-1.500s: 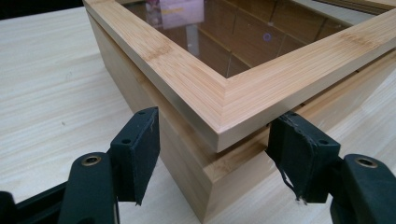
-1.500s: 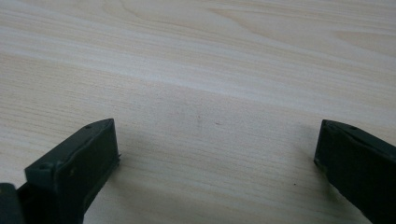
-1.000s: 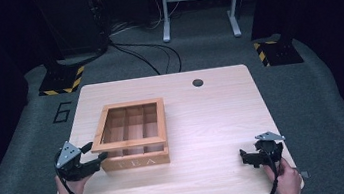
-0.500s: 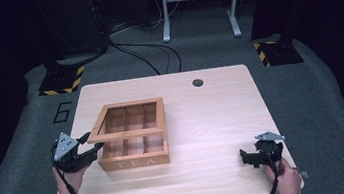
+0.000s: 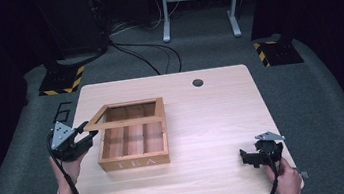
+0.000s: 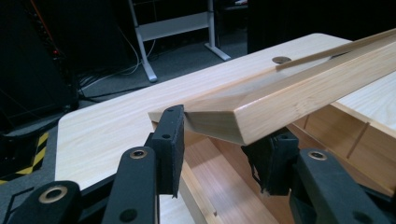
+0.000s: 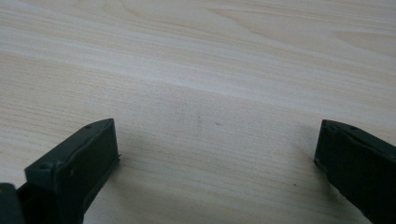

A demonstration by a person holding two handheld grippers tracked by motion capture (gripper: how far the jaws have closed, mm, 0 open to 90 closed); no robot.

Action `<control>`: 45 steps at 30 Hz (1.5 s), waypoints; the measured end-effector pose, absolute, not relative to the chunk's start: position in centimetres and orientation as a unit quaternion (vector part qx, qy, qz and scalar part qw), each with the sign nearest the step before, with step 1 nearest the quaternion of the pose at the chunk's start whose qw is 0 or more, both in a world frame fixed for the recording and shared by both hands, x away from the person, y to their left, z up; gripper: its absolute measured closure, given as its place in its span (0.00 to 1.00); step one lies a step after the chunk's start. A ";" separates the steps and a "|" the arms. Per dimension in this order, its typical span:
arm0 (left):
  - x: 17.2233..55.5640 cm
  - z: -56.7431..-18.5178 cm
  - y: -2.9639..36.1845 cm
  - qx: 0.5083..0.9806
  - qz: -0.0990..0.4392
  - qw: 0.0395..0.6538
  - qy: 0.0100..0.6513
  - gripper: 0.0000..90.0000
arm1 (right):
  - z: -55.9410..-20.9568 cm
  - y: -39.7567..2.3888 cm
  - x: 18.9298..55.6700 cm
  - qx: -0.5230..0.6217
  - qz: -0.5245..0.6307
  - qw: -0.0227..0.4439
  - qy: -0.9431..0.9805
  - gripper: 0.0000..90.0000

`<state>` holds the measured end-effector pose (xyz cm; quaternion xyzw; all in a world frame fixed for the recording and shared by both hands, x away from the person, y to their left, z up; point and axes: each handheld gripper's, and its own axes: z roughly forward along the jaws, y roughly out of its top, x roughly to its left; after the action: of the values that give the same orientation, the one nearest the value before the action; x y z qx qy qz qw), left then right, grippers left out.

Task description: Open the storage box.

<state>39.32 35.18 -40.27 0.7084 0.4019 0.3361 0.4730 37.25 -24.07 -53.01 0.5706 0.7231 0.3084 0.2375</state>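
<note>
The wooden tea box (image 5: 133,145) sits on the desk (image 5: 213,117), left of centre, with "TEA" lettered on its near wall. Its framed lid (image 5: 124,114) is partly raised, hinged along the far side.

The left tool (image 6: 219,144) is at the lid's near-left corner. In the left gripper view the corner lies between the two black jaws: the left pad appears to touch the corner, while the right pad sits under the lid's lower edge. Whether the jaws are truly clamped on the wood cannot be told; the lid may merely rest on them.

The right tool (image 5: 261,155) is released, jaws wide apart over bare desk near the front-right edge, well apart from the box.

Risks, as judged:
- The hold is on one corner only. If it is a rest rather than a clamp, the lid could slip off and drop shut.
- Lifting from one corner could twist the frame at the hinge line.
- Nothing steadies the box body; an upward pull could drag or tip it toward the left tool.

Change from the earlier frames: a second ago the lid lay closed with the left tool at the box's front-left corner; the lid has since come up. The right tool has not shifted.
</note>
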 end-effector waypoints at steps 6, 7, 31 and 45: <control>39.6 -39.8 35.1 0.709 0.341 0.470 0.401 0.65 | -53.0 -24.1 37.2 0.571 0.308 0.238 0.723 0.00; 39.6 -39.8 35.1 0.707 0.341 0.472 0.401 0.65 | -53.0 -24.1 37.3 0.571 0.309 0.238 0.723 0.00; 41.3 -37.5 35.1 0.716 0.333 0.463 0.403 0.66 | -53.0 -24.1 37.3 0.571 0.308 0.237 0.723 0.00; 42.7 -36.0 35.4 0.725 0.316 0.459 0.406 0.67 | -53.0 -24.1 37.3 0.571 0.308 0.238 0.723 0.00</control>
<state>42.72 35.36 -36.05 0.7246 0.4056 0.3161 0.4589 37.25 -24.06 -53.02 0.5710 0.7227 0.3081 0.2379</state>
